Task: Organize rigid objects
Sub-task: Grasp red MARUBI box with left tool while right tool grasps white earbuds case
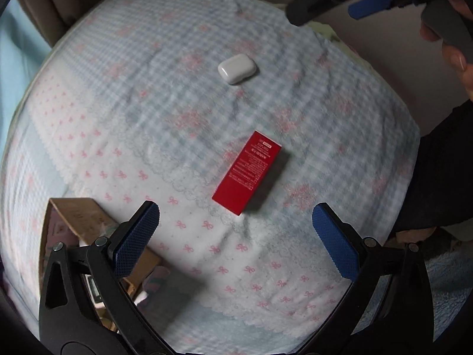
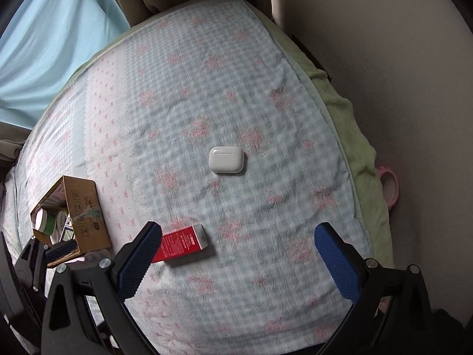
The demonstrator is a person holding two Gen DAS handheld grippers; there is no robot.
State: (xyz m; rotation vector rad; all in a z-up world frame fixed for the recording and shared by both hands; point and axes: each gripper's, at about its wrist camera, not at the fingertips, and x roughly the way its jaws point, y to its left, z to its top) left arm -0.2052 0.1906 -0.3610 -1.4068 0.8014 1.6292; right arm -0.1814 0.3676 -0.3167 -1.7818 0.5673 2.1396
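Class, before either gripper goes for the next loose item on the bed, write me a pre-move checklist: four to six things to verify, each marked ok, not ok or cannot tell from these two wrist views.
1. Left gripper open and empty: ok, jaws spread wide with nothing between them.
2. Right gripper open and empty: ok.
3. Red box reachable: ok, it lies flat on the bedspread, just ahead of the left gripper.
4. White earbud case clear of neighbours: ok, it sits alone, apart from the red box.
5. Cardboard box ready to receive: ok, open-topped, already holding a few items.
6. Room left inside the cardboard box: cannot tell.
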